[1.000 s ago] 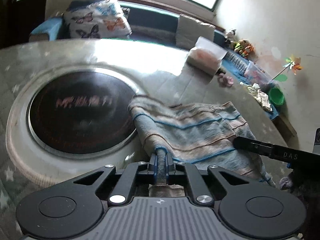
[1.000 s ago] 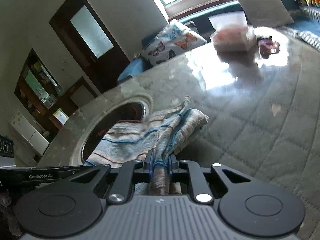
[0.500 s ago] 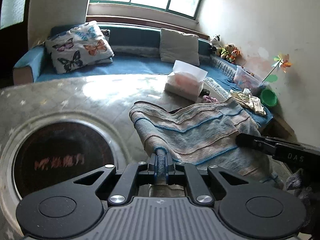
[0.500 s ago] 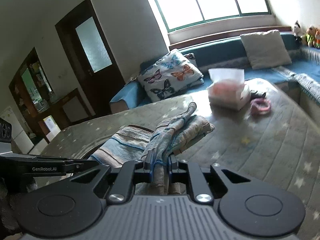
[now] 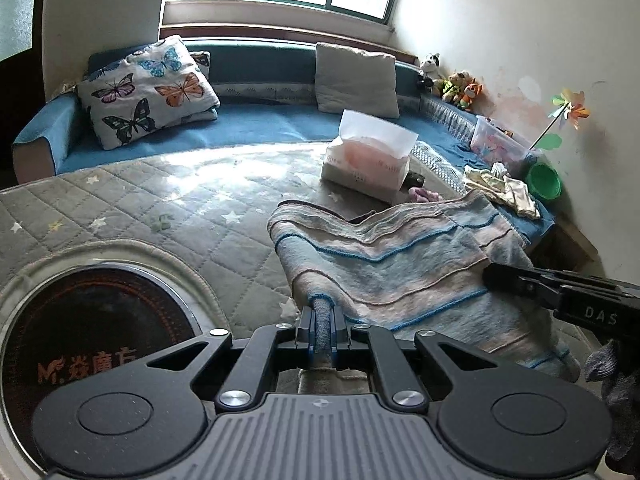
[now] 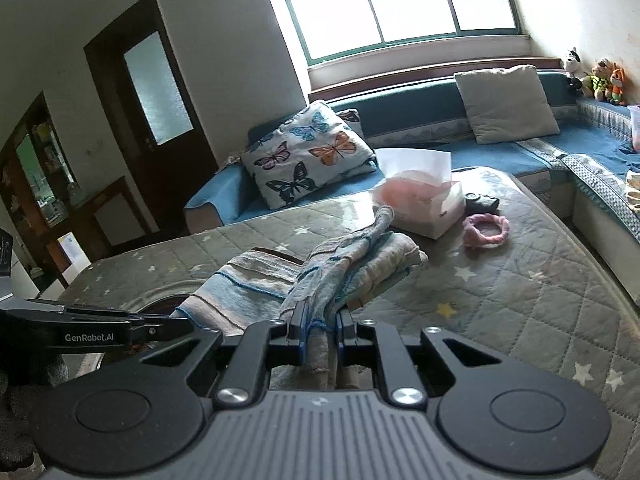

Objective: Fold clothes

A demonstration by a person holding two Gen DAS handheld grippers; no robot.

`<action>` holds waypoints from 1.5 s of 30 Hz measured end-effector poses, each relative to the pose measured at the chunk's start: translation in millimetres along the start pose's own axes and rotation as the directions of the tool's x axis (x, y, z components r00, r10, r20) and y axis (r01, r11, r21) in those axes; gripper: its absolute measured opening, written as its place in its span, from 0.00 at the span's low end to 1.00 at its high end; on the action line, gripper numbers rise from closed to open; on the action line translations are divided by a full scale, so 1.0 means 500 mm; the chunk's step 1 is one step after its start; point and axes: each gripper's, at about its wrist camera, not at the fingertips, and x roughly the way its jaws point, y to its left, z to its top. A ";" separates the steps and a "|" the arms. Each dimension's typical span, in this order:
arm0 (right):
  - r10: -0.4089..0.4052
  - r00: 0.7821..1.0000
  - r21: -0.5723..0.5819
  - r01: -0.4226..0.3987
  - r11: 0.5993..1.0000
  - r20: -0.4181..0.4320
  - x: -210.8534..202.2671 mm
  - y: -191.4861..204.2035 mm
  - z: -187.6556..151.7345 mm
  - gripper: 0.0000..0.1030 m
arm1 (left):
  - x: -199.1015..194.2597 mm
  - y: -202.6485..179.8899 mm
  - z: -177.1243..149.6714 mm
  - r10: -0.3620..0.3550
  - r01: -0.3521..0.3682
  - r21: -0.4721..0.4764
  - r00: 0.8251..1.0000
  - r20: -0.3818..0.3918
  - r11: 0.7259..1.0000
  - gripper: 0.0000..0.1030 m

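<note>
A striped blue, pink and beige cloth (image 5: 400, 264) hangs between my two grippers above the quilted table cover (image 5: 160, 208). My left gripper (image 5: 322, 320) is shut on one bunched corner of it. My right gripper (image 6: 320, 322) is shut on another bunched edge of the cloth (image 6: 344, 264); its far end droops onto the table. The right gripper's fingers (image 5: 520, 282) show at the right of the left wrist view, and the left gripper's fingers (image 6: 120, 322) show at the left of the right wrist view.
A tissue box (image 5: 368, 160) and a pink ring (image 6: 486, 230) sit on the far part of the table. A round dark glass inset (image 5: 92, 336) lies at the left. A blue sofa with a butterfly pillow (image 5: 148, 92) runs behind.
Both grippers have risen and tilted up with the cloth, so the sofa and window have come into view. The cloth has lifted off the round inset and hangs higher.
</note>
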 end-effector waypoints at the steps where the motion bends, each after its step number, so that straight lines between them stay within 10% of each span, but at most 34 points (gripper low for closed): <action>1: -0.003 1.000 0.001 0.003 1.000 -0.003 0.004 -0.003 0.000 0.12 | 0.004 0.000 -0.001 0.000 0.000 -0.002 1.000 -0.006 1.000 0.07; 14: -0.054 0.985 0.047 0.062 0.997 -0.164 0.092 -0.066 -0.088 0.18 | 0.067 0.037 -0.059 0.051 -0.051 0.000 0.990 -0.133 0.999 0.12; 45: -0.078 0.988 -0.033 0.074 0.997 -0.134 0.170 -0.053 -0.019 0.26 | 0.142 0.040 0.042 -0.003 0.004 0.022 0.998 -0.061 1.000 0.11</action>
